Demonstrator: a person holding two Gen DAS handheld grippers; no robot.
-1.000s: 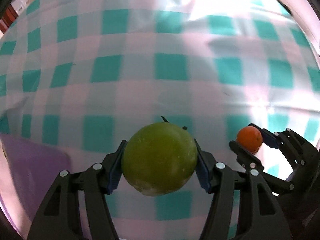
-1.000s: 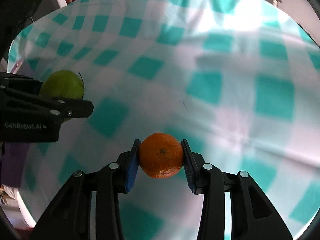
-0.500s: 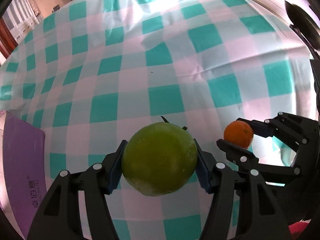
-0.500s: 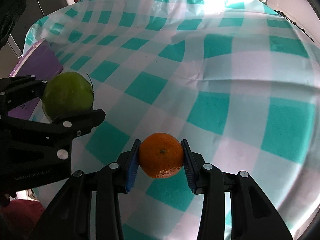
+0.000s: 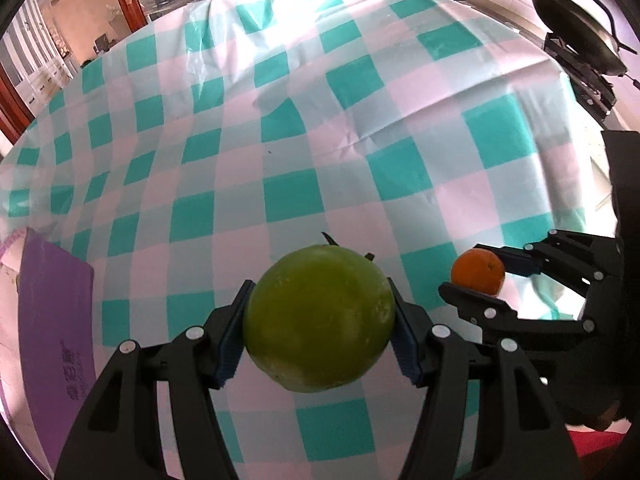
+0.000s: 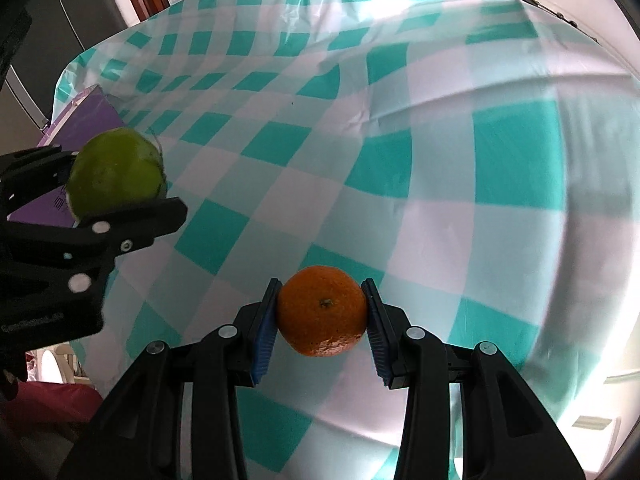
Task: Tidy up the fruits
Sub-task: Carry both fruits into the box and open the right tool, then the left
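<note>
A large green round fruit (image 5: 318, 318) is clamped between the blue pads of my left gripper (image 5: 318, 328), held above the teal-and-white checked tablecloth (image 5: 288, 128). A small orange (image 6: 322, 310) sits between the pads of my right gripper (image 6: 322, 316), which is shut on it. In the left wrist view the right gripper (image 5: 486, 276) with the orange (image 5: 478, 271) is off to the right. The right wrist view has the left gripper (image 6: 100, 184) and the green fruit (image 6: 116, 172) at the left. Both hang over the table's near part.
A purple flat board (image 5: 52, 328) lies at the table's left edge, also the purple board (image 6: 76, 128) in the right wrist view. A dark pan (image 5: 580, 36) on a stand sits beyond the far right corner. The cloth's edge drops off at right and near.
Both grippers pulled back across the table with their fruits, so much more of the cloth, the purple board and the room's far side came into view. Both grips are unchanged.
</note>
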